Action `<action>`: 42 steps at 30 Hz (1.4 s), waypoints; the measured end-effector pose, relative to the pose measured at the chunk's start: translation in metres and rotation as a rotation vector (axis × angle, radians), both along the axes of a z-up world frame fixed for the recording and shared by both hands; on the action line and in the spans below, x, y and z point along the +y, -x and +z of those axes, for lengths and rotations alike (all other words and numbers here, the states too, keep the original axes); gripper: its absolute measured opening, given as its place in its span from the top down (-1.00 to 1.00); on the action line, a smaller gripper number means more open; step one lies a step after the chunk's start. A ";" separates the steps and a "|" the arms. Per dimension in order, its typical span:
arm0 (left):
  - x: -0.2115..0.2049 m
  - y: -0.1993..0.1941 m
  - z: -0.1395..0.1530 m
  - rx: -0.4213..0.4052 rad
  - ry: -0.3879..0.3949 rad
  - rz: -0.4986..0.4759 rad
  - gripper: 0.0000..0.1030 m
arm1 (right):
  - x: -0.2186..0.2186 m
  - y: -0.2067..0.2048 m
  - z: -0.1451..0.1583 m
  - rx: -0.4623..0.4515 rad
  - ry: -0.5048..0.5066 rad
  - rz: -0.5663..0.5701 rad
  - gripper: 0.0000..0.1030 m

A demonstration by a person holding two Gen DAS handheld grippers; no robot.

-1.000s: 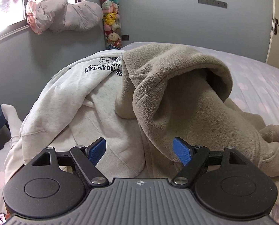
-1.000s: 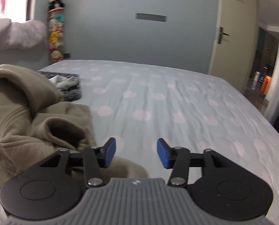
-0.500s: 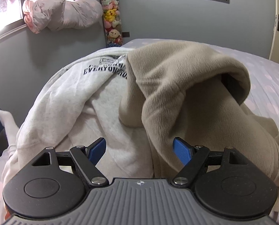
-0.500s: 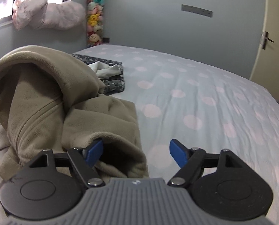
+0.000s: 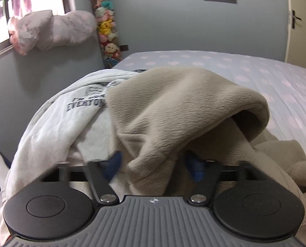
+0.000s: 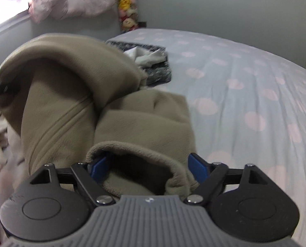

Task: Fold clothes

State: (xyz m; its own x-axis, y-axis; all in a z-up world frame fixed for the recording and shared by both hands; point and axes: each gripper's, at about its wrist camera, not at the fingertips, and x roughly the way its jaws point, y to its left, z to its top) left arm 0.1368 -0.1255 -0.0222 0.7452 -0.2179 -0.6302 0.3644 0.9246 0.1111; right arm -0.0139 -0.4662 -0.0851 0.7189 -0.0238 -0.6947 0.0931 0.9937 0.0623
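Note:
A beige fleece garment [image 5: 181, 111] lies heaped on the bed, partly over a white printed sweatshirt [image 5: 56, 121]. My left gripper [image 5: 153, 164] is open, and a fold of the beige fleece hangs between its blue pads. In the right wrist view the same fleece [image 6: 70, 94] fills the left side. My right gripper [image 6: 148, 164] is open around a fleece cuff opening [image 6: 136, 164]; its left pad sits at the inside of the cuff's edge, its right pad outside.
The bed has a pale spotted sheet [image 6: 245, 94]. A dark folded item with white cloth on it [image 6: 153, 61] lies behind the fleece. A plush-toy column [image 5: 107, 33] and a pink bundle [image 5: 50, 28] stand at the wall by the window.
Both grippers have moved forward into the beige fleece. The left now has a fold between its pads; the right swung left from the bare sheet onto the cuff.

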 end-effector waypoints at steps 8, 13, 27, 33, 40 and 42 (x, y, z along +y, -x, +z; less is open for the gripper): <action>0.020 0.015 0.014 0.000 0.106 -0.007 0.60 | -0.017 0.025 0.030 -0.141 0.065 -0.137 0.87; 0.023 0.040 0.030 -0.029 0.154 -0.027 0.64 | -0.046 0.072 0.082 -0.321 0.171 -0.315 0.89; 0.018 0.110 0.053 -0.028 0.200 -0.165 0.69 | -0.166 0.267 0.169 -0.470 0.327 -0.874 0.89; 0.036 0.115 0.016 0.097 0.119 -0.141 0.69 | -0.212 0.313 0.126 -0.340 0.264 -1.073 0.89; 0.054 0.109 -0.038 0.249 0.025 -0.068 0.66 | -0.218 0.304 0.065 -0.152 0.144 -1.041 0.82; 0.051 0.112 -0.038 0.264 -0.007 -0.085 0.62 | -0.214 0.302 0.060 -0.133 0.118 -1.003 0.72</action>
